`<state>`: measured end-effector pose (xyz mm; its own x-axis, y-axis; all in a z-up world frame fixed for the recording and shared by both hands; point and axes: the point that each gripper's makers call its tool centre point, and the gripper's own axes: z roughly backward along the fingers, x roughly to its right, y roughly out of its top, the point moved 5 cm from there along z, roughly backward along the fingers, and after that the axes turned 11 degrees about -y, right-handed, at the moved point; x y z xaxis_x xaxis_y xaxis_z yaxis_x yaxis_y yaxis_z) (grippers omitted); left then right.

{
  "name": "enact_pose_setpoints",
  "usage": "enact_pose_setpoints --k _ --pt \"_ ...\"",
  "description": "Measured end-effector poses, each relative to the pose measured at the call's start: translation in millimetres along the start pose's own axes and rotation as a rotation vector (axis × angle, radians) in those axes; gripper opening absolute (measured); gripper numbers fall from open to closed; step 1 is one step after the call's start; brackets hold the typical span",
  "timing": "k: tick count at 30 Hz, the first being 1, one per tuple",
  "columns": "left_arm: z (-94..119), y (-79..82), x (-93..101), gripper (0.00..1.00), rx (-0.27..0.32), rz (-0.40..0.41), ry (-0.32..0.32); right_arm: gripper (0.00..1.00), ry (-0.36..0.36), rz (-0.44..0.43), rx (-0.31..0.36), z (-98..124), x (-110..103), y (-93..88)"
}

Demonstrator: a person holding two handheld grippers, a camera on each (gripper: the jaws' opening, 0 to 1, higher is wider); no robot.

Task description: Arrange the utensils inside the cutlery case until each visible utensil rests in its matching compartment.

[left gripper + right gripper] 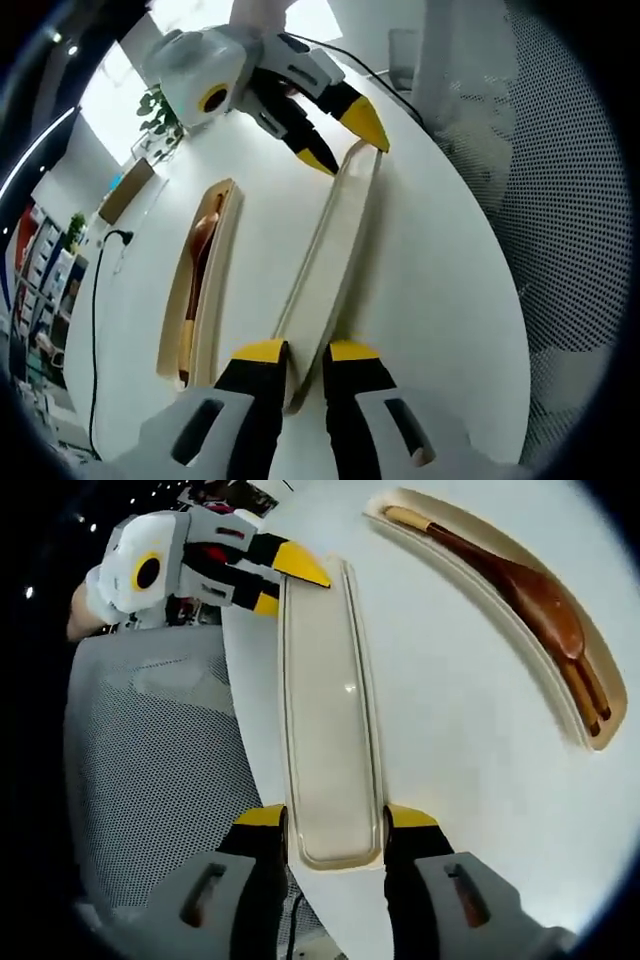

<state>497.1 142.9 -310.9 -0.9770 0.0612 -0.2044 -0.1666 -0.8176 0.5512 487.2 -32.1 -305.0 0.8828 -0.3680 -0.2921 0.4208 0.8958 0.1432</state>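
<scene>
We see white bench (430, 260) with two cream case parts. Left gripper (305, 352) pinches near end of empty lid (330, 250); right gripper (335, 817) straddles lid's (330, 710) opposite end, jaws spread at its sides, contact unclear. Case base (470, 560) lies beside, apart, holding wooden spoon (540, 605) and chopsticks (590, 695). Mesh chair (150, 770) at bench edge.

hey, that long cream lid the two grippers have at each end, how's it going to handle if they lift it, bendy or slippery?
The cream lid looks like thin moulded plastic, so probably light and fairly stiff, though its length may let it flex slightly. Its glossy surface suggests it may slip. With the left gripper and right gripper at opposite ends, it should stay level.
</scene>
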Motion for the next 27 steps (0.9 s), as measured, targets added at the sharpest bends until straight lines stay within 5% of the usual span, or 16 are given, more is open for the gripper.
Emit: enact_pose_setpoints --k 6,12,17,25,27 --pt "6 -2.0 4.1 0.13 0.001 0.081 -0.026 0.33 -0.143 0.037 0.165 18 -6 13.6" --pt "10 -0.7 5.6 0.14 0.029 0.285 -0.081 0.34 -0.284 0.144 0.182 15 -12 9.7" --pt "11 1.7 4.7 0.13 -0.003 0.295 -0.122 0.27 -0.374 0.18 0.173 5 -14 1.4" --pt "12 7.1 13.4 0.1 0.016 0.462 -0.203 0.24 -0.474 0.272 0.123 -6 -12 -7.7" --pt "11 8.0 13.7 0.1 0.007 0.444 -0.197 0.09 -0.548 0.376 0.107 -4 -3 -6.6"
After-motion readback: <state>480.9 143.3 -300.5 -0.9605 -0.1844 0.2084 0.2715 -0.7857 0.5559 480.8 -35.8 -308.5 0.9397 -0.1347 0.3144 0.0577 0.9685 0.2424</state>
